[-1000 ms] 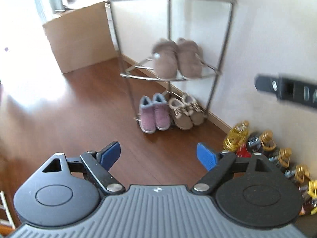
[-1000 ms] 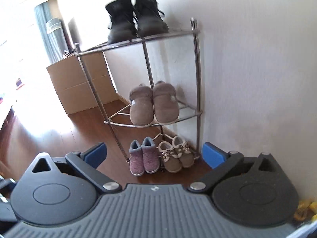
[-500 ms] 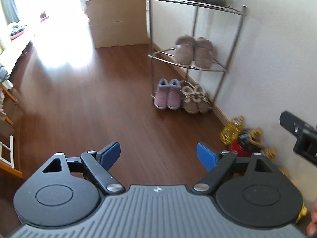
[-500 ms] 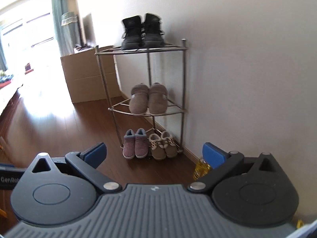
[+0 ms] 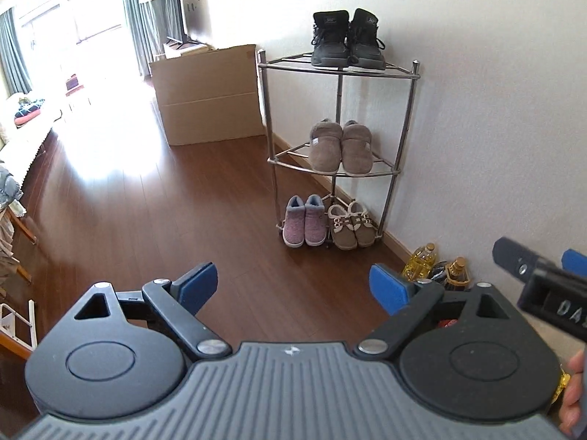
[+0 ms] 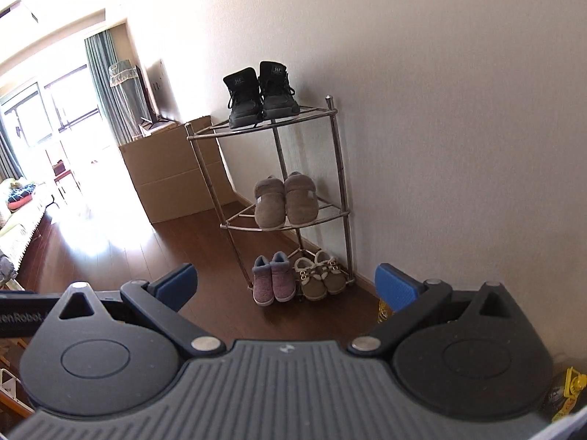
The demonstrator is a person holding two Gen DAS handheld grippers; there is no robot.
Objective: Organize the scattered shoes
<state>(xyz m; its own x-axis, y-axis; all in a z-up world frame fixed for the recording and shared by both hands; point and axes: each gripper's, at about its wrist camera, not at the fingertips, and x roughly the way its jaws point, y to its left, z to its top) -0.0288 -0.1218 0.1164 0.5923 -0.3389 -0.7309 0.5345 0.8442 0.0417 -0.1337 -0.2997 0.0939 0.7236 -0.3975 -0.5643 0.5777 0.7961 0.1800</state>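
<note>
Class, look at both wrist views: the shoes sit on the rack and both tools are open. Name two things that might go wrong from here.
1. The black boots stand on the top tier of a thin wire corner rack; a bump from either tool might tip them off.
2. Oil bottles stand on the floor by the wall, close under the left tool; a low swing there might knock one over.
</note>
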